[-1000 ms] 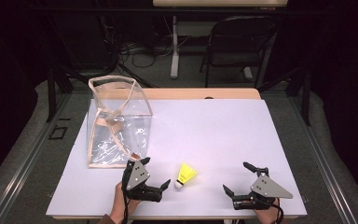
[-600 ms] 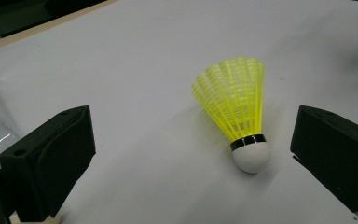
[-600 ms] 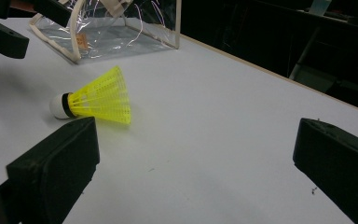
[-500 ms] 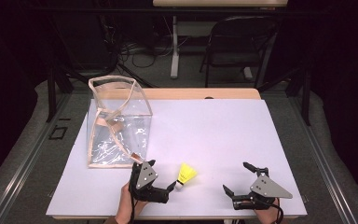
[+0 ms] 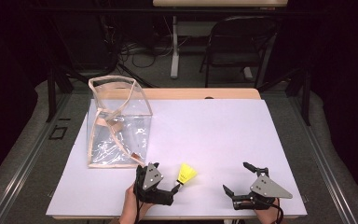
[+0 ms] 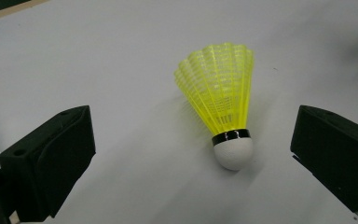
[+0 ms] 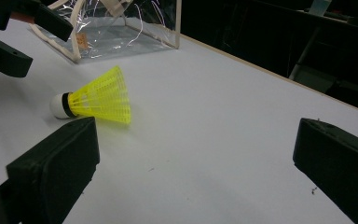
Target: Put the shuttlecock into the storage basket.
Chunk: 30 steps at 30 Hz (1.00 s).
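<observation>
A yellow shuttlecock [image 5: 186,173] with a white cork lies on its side on the white table [image 5: 214,126], near the front edge. In the left gripper view the shuttlecock [image 6: 223,102] lies between the wide-apart jaws, cork end toward the camera, touching neither jaw. My left gripper [image 5: 165,179] is open, just left of it. My right gripper [image 5: 235,176] rests open farther right, with nothing between its jaws. The right gripper view shows the shuttlecock [image 7: 98,100] ahead at the left, beyond my right gripper [image 7: 196,135].
A clear plastic bag [image 5: 116,121] with beige trim stands open at the table's left, close behind the left gripper. It also shows in the right gripper view as the bag [image 7: 116,28]. A dark folding chair [image 5: 242,42] stands beyond the far edge.
My left gripper has slid right toward the shuttlecock, bringing its open jaws to either side of the cork end. The right gripper and the shuttlecock have stayed put.
</observation>
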Available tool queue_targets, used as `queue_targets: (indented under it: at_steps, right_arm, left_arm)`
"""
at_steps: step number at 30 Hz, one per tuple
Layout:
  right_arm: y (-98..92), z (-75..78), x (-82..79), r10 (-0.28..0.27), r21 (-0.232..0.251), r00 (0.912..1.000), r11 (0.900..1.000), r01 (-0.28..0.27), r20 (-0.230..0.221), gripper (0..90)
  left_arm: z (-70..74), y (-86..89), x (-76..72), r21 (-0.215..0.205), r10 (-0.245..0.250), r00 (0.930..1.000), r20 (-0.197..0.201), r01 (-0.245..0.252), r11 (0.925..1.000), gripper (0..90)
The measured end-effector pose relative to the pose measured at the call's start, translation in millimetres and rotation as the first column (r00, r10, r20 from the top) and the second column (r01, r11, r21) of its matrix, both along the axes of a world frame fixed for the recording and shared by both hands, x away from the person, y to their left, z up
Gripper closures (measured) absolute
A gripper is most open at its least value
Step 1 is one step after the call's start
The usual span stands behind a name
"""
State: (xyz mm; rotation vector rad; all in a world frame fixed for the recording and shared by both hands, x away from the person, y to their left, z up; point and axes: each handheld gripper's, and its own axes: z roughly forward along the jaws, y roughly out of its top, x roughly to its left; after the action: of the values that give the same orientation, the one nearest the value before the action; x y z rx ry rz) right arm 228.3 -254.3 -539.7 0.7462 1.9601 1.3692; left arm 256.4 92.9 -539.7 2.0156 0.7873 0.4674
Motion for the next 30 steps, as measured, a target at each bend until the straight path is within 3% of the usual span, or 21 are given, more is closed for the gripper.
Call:
queue_targets:
  at_steps: [30]
  right_arm:
    - [0.2,0.1,-0.3,0.002,-0.002,1.0000,1.000,-0.002,-0.001,0.0]
  left_arm:
    - [-8.9,-21.0,-5.2,0.065,0.015,0.9993,-0.034,-0.013,0.9978,0.5]
